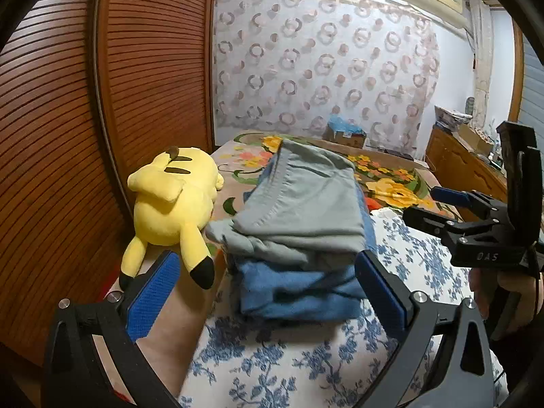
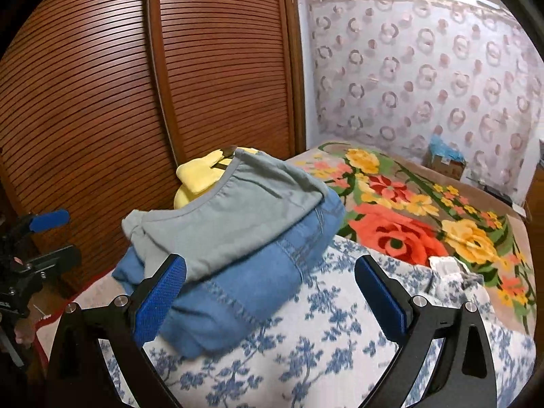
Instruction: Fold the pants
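Folded grey-green pants (image 1: pixel 302 200) lie on top of folded blue jeans (image 1: pixel 299 289) in a stack on the bed. The stack also shows in the right wrist view, grey pants (image 2: pixel 231 217) over jeans (image 2: pixel 238 289). My left gripper (image 1: pixel 268 292) is open and empty, just in front of the stack. My right gripper (image 2: pixel 272 292) is open and empty, its left finger close beside the jeans. The right gripper also shows in the left wrist view (image 1: pixel 425 205), to the right of the stack.
A yellow plush toy (image 1: pixel 173 204) lies left of the stack against the slatted wooden wardrobe (image 1: pixel 102 102). A blue-flowered white cover (image 1: pixel 306 367) lies at the near end of the bed, a bright floral blanket (image 2: pixel 408 224) beyond. A cardboard box (image 1: pixel 343 132) and a wooden cabinet (image 1: pixel 459 166) stand at the back.
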Demonstrator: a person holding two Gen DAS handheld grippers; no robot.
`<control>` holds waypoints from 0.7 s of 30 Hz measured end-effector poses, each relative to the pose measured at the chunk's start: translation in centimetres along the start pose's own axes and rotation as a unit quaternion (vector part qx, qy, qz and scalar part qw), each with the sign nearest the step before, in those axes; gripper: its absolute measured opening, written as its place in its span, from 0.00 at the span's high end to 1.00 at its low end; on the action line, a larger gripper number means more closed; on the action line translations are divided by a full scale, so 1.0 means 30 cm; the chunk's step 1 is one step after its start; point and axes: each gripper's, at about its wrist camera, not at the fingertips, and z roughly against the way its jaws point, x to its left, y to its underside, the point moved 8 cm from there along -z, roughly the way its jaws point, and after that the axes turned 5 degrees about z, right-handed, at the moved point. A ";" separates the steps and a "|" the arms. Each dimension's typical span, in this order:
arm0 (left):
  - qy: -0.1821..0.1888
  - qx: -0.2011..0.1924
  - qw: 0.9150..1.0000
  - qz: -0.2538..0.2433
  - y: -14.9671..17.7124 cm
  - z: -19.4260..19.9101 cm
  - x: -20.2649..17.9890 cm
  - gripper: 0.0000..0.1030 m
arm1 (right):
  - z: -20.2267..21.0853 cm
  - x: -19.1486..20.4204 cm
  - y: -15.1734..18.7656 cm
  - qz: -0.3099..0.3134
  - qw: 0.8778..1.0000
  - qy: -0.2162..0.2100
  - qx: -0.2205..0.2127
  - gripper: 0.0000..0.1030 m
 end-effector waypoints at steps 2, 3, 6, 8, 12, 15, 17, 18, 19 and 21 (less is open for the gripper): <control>0.008 0.002 1.000 -0.003 0.017 0.015 -0.015 0.00 | 0.035 0.006 0.019 -0.004 1.000 0.006 -0.002 0.03; 0.011 0.002 1.000 -0.005 0.025 0.022 -0.024 0.00 | 0.051 0.010 0.028 -0.005 1.000 0.009 -0.004 0.03; 0.020 0.003 1.000 -0.015 0.053 0.045 -0.059 0.00 | 0.096 0.026 0.059 -0.008 1.000 0.018 -0.006 0.03; 0.027 0.003 0.999 -0.019 0.068 0.060 -0.085 0.00 | 0.126 0.038 0.078 -0.010 1.000 0.024 -0.008 0.03; 0.041 0.003 0.999 -0.030 0.096 0.089 -0.130 0.00 | 0.195 0.059 0.120 -0.018 0.999 0.038 -0.012 0.03; 0.053 0.002 0.998 -0.038 0.126 0.114 -0.169 0.00 | 0.248 0.078 0.156 -0.021 0.998 0.050 -0.016 0.03; 0.061 0.002 0.997 -0.042 0.143 0.128 -0.192 0.00 | 0.283 0.090 0.180 -0.026 0.998 0.057 -0.018 0.03; 0.065 0.002 0.997 -0.046 0.153 0.137 -0.206 0.00 | 0.302 0.098 0.194 -0.028 0.998 0.061 -0.019 0.03; 0.068 0.002 0.996 -0.050 0.161 0.145 -0.220 0.00 | 0.323 0.106 0.207 -0.030 0.997 0.065 -0.021 0.03; 0.075 0.000 0.996 -0.058 0.180 0.168 -0.247 0.00 | 0.362 0.122 0.231 -0.035 0.996 0.073 -0.023 0.03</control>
